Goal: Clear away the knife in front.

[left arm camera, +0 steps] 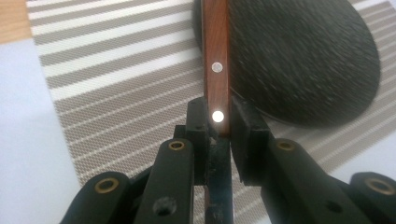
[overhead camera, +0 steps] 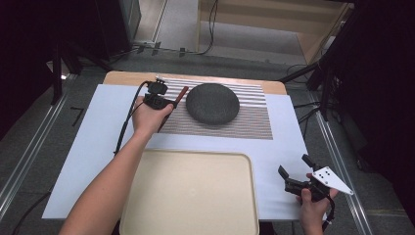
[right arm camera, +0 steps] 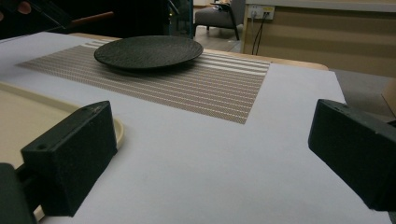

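the left gripper (overhead camera: 163, 101) sits over the near left edge of the striped placemat (overhead camera: 254, 120), its jaws pinched tight on a knife with a wooden handle (left arm camera: 215, 70); from its own camera the reddish-brown handle, with two pale rivets, runs straight up toward twelve o'clock between the black pads (left arm camera: 198, 123), and a dark blade shows below them. in the high view the handle end pokes out at about one o'clock from the hand (overhead camera: 147, 117), just beside the dark round plate (overhead camera: 213, 103), which rests on the placemat toward the far side of the table. the right gripper (overhead camera: 294, 172) is well apart from all this, down at about four o'clock over the white sheet (overhead camera: 93, 142), jaws spread wide with nothing between them. a cream tray (overhead camera: 191, 196) lies at six o'clock, nearest the person, its corner just beside the right gripper's left jaw in that gripper's view.
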`<state>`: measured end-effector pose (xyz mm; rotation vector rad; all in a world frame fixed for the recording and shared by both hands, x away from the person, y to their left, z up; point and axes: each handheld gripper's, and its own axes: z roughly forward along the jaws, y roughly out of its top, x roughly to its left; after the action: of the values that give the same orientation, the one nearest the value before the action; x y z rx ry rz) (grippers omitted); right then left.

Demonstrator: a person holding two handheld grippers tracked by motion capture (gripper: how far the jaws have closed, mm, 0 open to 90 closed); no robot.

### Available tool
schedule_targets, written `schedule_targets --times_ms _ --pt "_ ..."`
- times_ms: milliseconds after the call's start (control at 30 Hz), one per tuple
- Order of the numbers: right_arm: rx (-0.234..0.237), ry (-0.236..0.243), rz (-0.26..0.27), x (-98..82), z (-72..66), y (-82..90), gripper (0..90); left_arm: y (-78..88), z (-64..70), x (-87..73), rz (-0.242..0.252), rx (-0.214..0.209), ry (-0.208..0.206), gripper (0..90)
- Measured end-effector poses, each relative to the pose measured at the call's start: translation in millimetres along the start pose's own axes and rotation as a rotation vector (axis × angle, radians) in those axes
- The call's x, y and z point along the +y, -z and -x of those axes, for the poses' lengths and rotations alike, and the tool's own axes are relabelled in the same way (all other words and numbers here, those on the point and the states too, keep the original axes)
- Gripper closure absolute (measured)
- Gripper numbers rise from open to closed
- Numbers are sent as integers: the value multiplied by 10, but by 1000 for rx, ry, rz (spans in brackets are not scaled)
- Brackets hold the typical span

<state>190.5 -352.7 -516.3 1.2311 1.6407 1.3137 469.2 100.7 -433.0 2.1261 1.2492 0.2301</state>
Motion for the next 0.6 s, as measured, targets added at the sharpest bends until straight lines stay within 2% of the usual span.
schedule_targets --times_ms 333,400,433,600 --pt "3 -2 1 -2 2 8 1 169 94 -175 6 -5 -39 780" --pt "2 0 1 -1 2 8 1 213 126 -218 16 29 -67 780" --pt "2 0 1 -1 2 8 1 231 134 -237 21 33 -75 780" --pt "2 0 0 -1 2 8 1 303 151 -367 18 22 -85 780"
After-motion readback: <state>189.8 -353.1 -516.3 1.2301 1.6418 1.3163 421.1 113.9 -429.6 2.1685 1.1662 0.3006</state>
